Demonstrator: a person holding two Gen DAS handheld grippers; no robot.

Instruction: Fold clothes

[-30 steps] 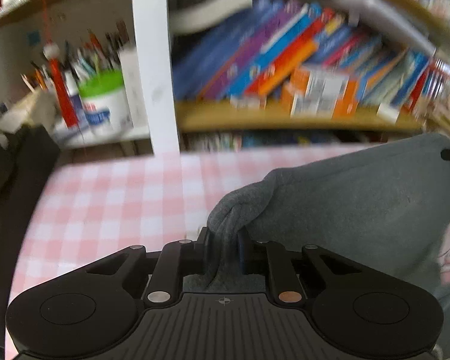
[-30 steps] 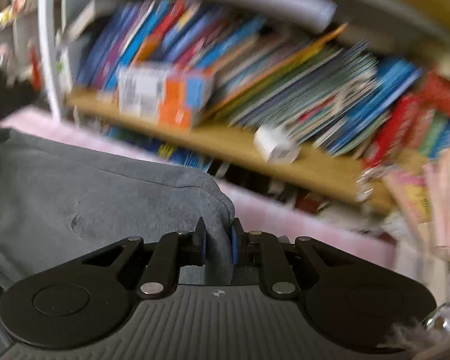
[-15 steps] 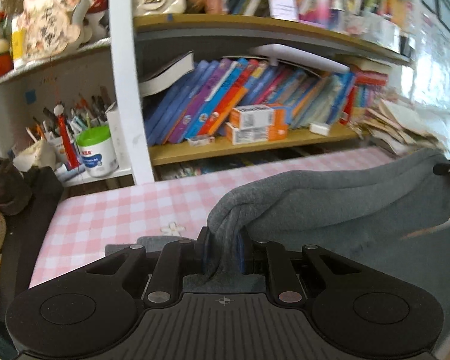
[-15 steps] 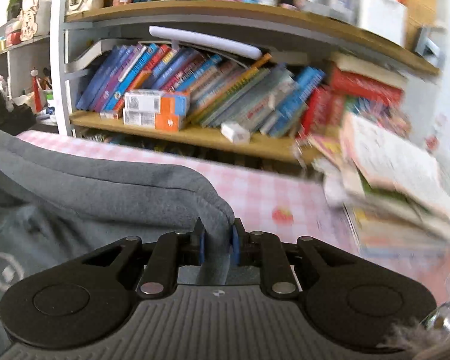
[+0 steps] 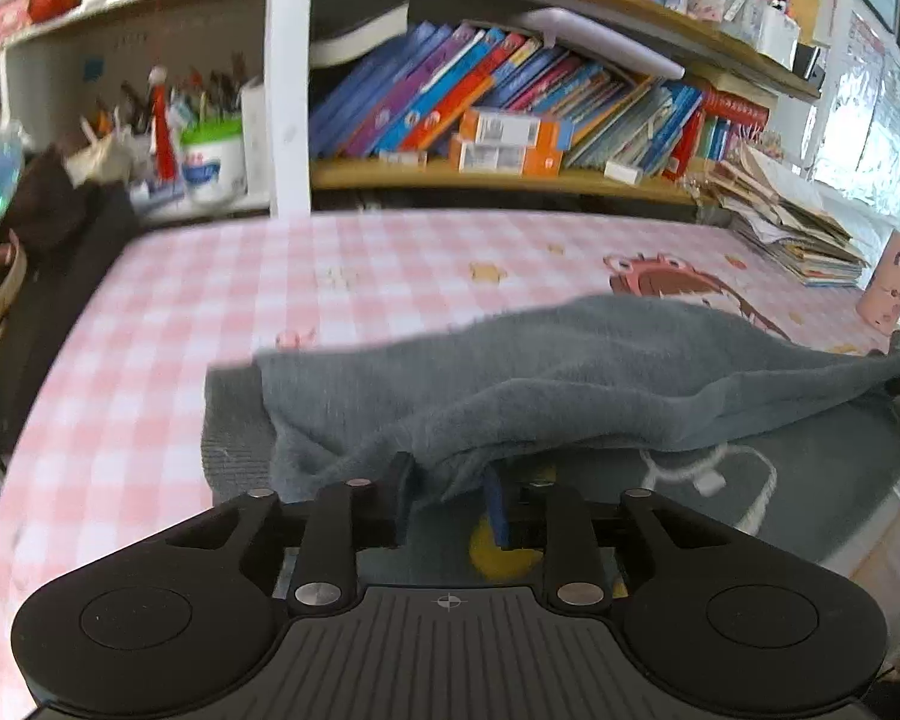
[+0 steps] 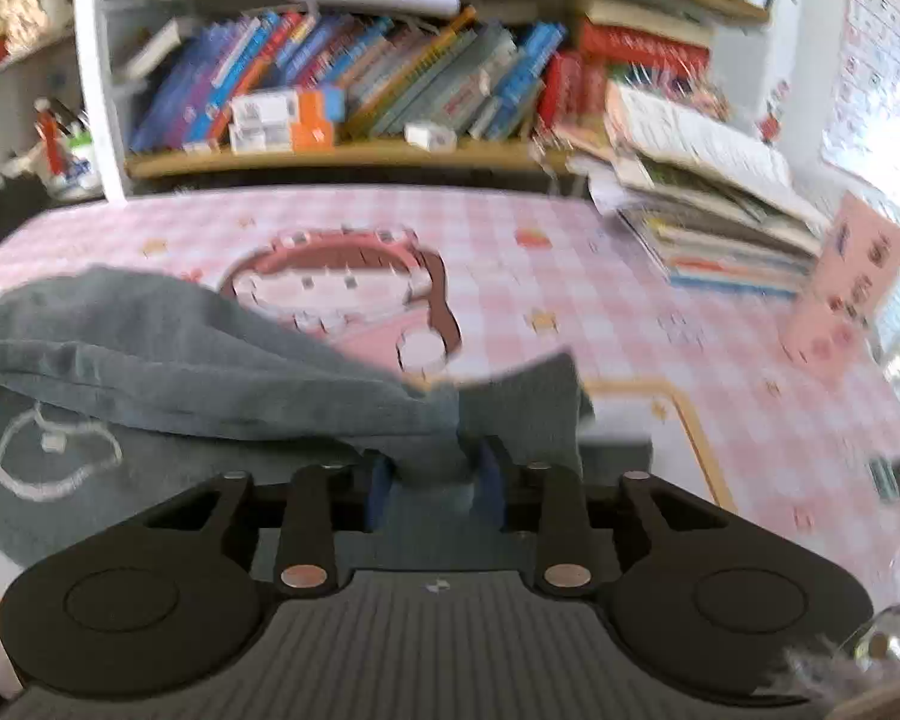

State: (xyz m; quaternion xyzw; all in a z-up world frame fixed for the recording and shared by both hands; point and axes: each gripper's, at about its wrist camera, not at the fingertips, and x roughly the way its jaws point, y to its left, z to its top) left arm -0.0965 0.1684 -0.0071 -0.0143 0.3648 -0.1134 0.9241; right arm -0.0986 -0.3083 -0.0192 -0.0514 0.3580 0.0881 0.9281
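A grey sweatshirt [image 5: 570, 384] with a white printed outline lies on the pink checked tablecloth [image 5: 210, 300], one edge folded over towards me. My left gripper [image 5: 447, 495] has its jaws parted, with the folded edge draped loosely between them. The sweatshirt also shows in the right wrist view [image 6: 180, 360]. My right gripper [image 6: 432, 483] also has its jaws parted, with the cloth's other corner lying between them.
A bookshelf [image 5: 510, 120] with leaning books stands behind the table. A pile of books and papers [image 6: 720, 228] and a pink carton [image 6: 852, 294] sit at the right. A tub of pens [image 5: 210, 150] and dark bags [image 5: 48, 252] are at the left.
Both grippers came down from held high to the table, laying the sweatshirt's edge over itself. The jaws, shut on the cloth before, have parted.
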